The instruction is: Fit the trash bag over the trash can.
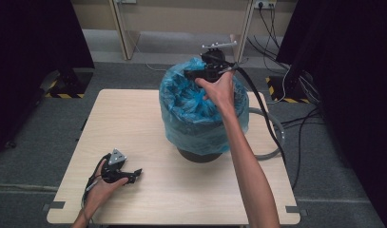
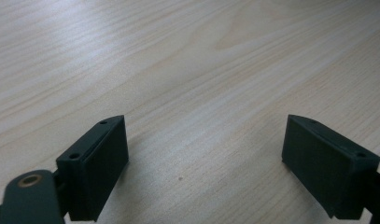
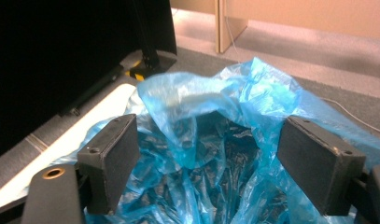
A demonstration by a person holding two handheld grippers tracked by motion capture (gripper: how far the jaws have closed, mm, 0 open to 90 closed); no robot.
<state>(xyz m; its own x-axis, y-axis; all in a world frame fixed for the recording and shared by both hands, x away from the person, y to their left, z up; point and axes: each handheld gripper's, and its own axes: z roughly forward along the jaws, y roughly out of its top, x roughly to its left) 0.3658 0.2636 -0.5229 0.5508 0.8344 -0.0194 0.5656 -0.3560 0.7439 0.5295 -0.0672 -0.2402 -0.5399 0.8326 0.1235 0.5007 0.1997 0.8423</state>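
Note:
A dark bin (image 1: pixel 199 155) stands at the back middle of the wooden table (image 1: pixel 148 142). A blue plastic bag (image 1: pixel 191 114) lines it and folds down over its rim. My right gripper (image 1: pixel 191 74) is held over the far rim of the bin, jaws pointing left. In the right gripper view its jaws (image 3: pixel 215 172) stand wide apart above the crumpled blue bag (image 3: pixel 215 107), with nothing between the pads. My left gripper (image 1: pixel 135 175) lies low at the table's front left, open. Bare wood lies between its jaws (image 2: pixel 206 158).
A grey hose (image 1: pixel 273 137) curves behind the bin at the table's right edge. The right gripper's black cable (image 1: pixel 260 107) trails down past it. Black curtains flank the table, with cables on the floor (image 1: pixel 300 118) at the right and a striped stand foot (image 1: pixel 62 92) at the left.

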